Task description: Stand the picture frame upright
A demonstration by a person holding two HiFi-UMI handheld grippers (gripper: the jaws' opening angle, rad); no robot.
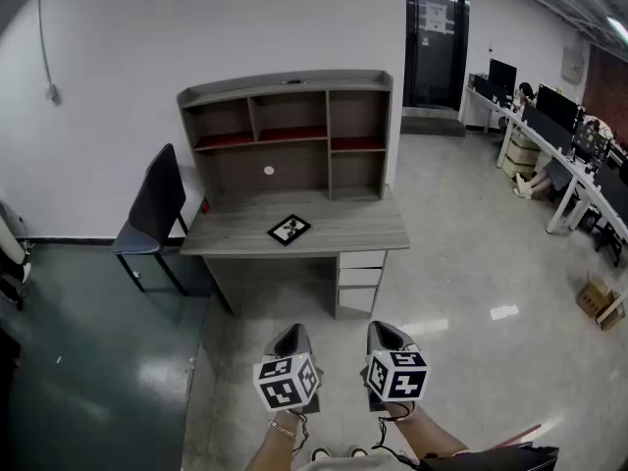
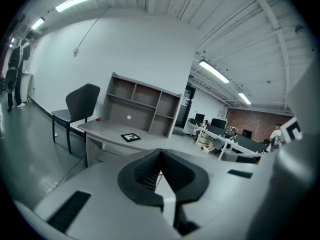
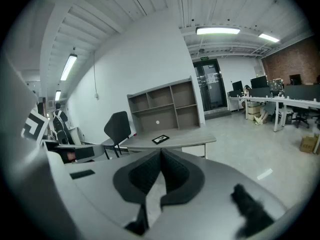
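Note:
A black picture frame (image 1: 289, 230) lies flat on the grey desk (image 1: 245, 237), near the middle of its top. The same picture frame (image 2: 131, 137) shows small in the left gripper view, and the picture frame (image 3: 160, 139) shows small in the right gripper view. Both grippers are held side by side well short of the desk, over the floor. My left gripper (image 1: 290, 340) has its jaws pressed together with nothing between them. My right gripper (image 1: 387, 334) is shut too and holds nothing.
The desk carries a hutch of open shelves (image 1: 289, 130) at its back. A dark chair (image 1: 152, 214) stands at its left, drawers (image 1: 360, 275) sit under its right side. Long tables with monitors and seated people (image 1: 564, 145) fill the far right. A cardboard box (image 1: 597, 297) lies on the floor.

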